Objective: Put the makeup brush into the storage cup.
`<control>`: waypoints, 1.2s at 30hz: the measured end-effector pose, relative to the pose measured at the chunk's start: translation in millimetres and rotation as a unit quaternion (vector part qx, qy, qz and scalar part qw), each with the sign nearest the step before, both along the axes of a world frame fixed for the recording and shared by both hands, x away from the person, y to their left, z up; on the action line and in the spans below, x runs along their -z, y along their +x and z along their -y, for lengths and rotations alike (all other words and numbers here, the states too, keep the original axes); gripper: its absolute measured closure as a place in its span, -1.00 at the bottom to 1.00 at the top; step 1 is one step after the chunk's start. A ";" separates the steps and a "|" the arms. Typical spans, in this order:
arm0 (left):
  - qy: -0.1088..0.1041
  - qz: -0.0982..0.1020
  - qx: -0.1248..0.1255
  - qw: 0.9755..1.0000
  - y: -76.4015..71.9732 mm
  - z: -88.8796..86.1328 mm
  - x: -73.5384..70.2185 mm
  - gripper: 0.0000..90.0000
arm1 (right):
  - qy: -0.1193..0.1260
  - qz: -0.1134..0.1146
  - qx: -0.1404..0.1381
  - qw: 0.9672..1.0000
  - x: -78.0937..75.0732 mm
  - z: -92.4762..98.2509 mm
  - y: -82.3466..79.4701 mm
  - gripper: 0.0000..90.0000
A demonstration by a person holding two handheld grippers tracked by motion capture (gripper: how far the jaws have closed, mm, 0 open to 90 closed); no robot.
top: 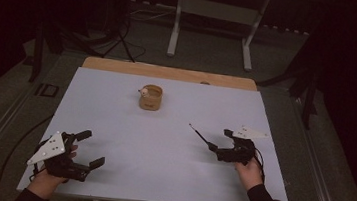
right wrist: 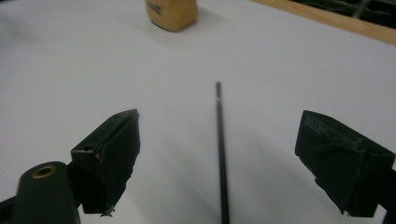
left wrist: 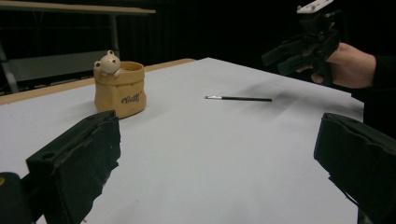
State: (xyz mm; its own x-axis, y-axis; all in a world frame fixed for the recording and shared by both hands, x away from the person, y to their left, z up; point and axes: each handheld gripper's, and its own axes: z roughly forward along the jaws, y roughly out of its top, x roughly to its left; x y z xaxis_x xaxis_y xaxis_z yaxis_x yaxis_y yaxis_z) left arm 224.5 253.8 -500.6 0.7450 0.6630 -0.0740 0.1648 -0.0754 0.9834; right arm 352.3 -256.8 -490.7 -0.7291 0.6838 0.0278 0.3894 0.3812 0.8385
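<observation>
You had one tabletop [top: 113,124] before you. It carried one tan sack-shaped pot [top: 150,98] with one small bear figure [left wrist: 108,61] on its rim, and one thin black stick [top: 199,134]. You held two claws: one left claw [top: 88,147] and one right claw [top: 220,141], each with two black jaws.

Left gripper [top: 92,148] near front-left edge, jaws wide apart, held by left hand [top: 47,180]. Right gripper [top: 217,141] front-right, jaws spread, right hand [top: 249,172] behind it.
</observation>
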 end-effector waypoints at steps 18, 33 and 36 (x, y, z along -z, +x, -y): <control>-0.003 0.000 0.002 1.000 -0.5 0.1 -0.8 -0.98 | -0.073 -0.078 -0.009 0.994 9.9 -22.6 27.9 -0.68; -0.003 -0.001 0.005 1.000 0.0 -0.1 -0.6 -0.98 | -0.161 -0.144 -0.029 0.976 -2.0 -42.9 49.6 -0.42; -0.002 0.000 0.005 1.000 -0.1 -0.1 -0.8 -0.98 | -0.179 -0.160 -0.032 0.970 -5.5 -49.8 55.9 -0.29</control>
State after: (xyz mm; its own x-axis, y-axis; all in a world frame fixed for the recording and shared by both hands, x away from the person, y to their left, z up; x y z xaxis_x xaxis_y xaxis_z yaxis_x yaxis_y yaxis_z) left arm 224.4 253.9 -499.9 0.7511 0.6557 -0.0770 0.1641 -0.0725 0.9838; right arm 408.1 -207.0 -485.2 -0.7639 0.6447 0.0288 0.5738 0.6580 0.4876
